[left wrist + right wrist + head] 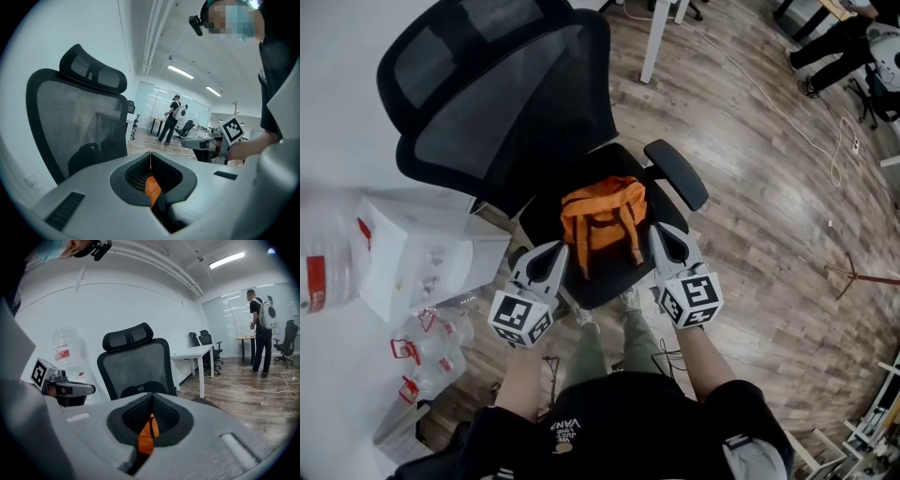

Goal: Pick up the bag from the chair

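Observation:
An orange bag (602,217) with two hanging straps sits on the seat of a black mesh office chair (502,112). My left gripper (551,253) is just left of the bag's front, and my right gripper (660,234) just right of it. Both point toward the chair back. In the left gripper view the jaw tips of the left gripper (150,157) meet, and orange fabric (152,188) shows in the gap behind them. The right gripper (152,399) looks the same, with an orange strip (147,436) in its gap. I cannot tell whether either pinches the fabric.
The chair's armrest (676,172) juts out right of the bag. White bags and boxes (403,258) and plastic jugs (427,352) crowd the floor to the left. A white table leg (654,42) stands beyond on the wooden floor. A person (259,329) stands far off.

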`<action>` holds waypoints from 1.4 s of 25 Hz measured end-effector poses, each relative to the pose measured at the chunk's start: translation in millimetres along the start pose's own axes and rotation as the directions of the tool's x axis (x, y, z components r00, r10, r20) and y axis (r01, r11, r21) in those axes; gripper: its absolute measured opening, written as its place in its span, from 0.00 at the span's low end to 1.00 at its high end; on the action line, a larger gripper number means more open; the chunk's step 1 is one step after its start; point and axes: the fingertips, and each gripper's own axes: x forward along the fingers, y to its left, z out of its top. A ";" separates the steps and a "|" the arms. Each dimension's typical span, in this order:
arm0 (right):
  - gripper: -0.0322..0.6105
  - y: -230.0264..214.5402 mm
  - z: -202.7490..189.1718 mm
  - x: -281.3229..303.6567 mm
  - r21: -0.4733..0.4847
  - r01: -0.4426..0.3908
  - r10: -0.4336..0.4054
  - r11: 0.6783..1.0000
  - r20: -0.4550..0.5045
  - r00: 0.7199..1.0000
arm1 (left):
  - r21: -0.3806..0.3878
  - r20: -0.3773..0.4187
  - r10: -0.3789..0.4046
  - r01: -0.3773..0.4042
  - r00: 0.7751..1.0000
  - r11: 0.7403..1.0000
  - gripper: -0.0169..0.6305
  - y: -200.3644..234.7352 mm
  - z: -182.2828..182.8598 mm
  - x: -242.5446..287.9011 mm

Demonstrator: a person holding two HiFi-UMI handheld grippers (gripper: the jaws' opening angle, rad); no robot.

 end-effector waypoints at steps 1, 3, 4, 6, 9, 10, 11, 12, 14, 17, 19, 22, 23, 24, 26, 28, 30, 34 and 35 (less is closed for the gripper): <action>0.05 0.4 -4.8 1.4 0.004 -0.001 0.001 1.000 -0.007 1.000 | -0.002 -0.004 0.000 0.000 1.000 1.000 0.04 0.7 -4.0 1.2; 0.05 0.5 -13.2 4.4 0.009 -0.005 0.005 1.000 -0.018 1.000 | -0.004 -0.009 -0.002 0.002 1.000 1.000 0.04 1.9 -11.2 4.6; 0.05 -0.2 -16.8 6.2 0.010 -0.007 0.008 1.000 -0.023 1.000 | -0.004 -0.010 -0.004 0.004 1.000 1.000 0.04 2.6 -14.8 7.0; 0.05 -2.1 -23.9 9.6 0.013 -0.010 0.011 1.000 -0.032 0.999 | -0.003 -0.020 -0.006 0.006 1.000 1.000 0.04 4.4 -23.1 11.5; 0.05 -4.1 -33.9 15.6 0.015 -0.015 0.015 1.000 -0.043 0.999 | -0.007 -0.034 -0.004 0.003 0.999 1.000 0.04 8.8 -34.3 15.8; 0.05 -4.5 -37.6 17.6 0.016 -0.018 0.019 1.000 -0.048 0.999 | -0.007 -0.037 -0.004 0.003 0.999 1.000 0.04 10.0 -37.1 16.8; 0.05 -4.6 -41.9 19.5 0.016 -0.022 0.023 1.000 -0.054 0.998 | -0.004 -0.039 -0.005 0.004 0.999 1.000 0.04 10.7 -39.7 17.7; 0.05 -4.6 -46.6 21.3 0.014 -0.027 0.028 1.000 -0.062 0.998 | -0.001 -0.043 -0.006 0.006 0.999 1.000 0.04 11.0 -42.6 18.7; 0.05 -4.0 -56.9 24.6 0.013 -0.042 0.043 0.999 -0.079 0.996 | 0.000 -0.053 -0.008 0.008 0.999 1.000 0.04 11.9 -49.6 20.7; 0.05 -2.8 -71.3 29.1 0.014 -0.060 0.061 0.998 -0.099 0.993 | -0.010 -0.067 -0.007 0.006 0.998 1.000 0.04 14.9 -61.4 24.3; 0.05 -2.4 -79.6 31.0 0.010 -0.066 0.067 0.998 -0.110 0.992 | -0.007 -0.074 -0.007 0.007 0.997 1.000 0.04 16.4 -68.5 27.5; 0.05 -3.0 -90.3 34.5 0.017 -0.074 0.075 0.997 -0.121 0.990 | 0.002 -0.085 -0.001 0.002 0.996 1.000 0.04 19.2 -78.5 32.1; 0.05 -3.8 -93.2 35.5 0.019 -0.075 0.076 0.997 -0.124 0.989 | 0.002 -0.088 0.001 -0.001 0.996 1.000 0.04 19.9 -81.6 33.5; 0.05 -5.0 -95.9 36.1 0.020 -0.074 0.076 0.997 -0.127 0.989 | 0.001 -0.090 0.004 -0.004 0.996 1.000 0.04 20.3 -84.5 34.9; 0.05 -7.5 -100.8 37.6 0.021 -0.073 0.075 0.997 -0.131 0.989 | -0.001 -0.097 0.008 -0.009 0.995 1.000 0.04 20.7 -90.5 37.5; 0.05 -9.5 -105.7 40.6 0.025 -0.079 0.082 0.997 -0.134 0.988 | -0.003 -0.104 0.014 -0.015 0.994 1.000 0.04 21.6 -96.5 40.5; 0.05 -10.7 -111.8 44.6 0.027 -0.087 0.091 0.996 -0.141 0.986 | -0.007 -0.111 0.023 -0.024 0.994 1.000 0.04 23.0 -102.6 43.3; 0.05 -11.9 -124.9 51.2 0.027 -0.097 0.100 0.995 -0.160 0.982 | -0.013 -0.126 0.038 -0.040 0.991 0.999 0.04 26.2 -116.0 46.9; 0.05 -12.3 -127.9 52.6 0.029 -0.098 0.101 0.995 -0.164 0.981 | -0.014 -0.131 0.042 -0.044 0.991 0.999 0.04 27.4 -119.5 47.5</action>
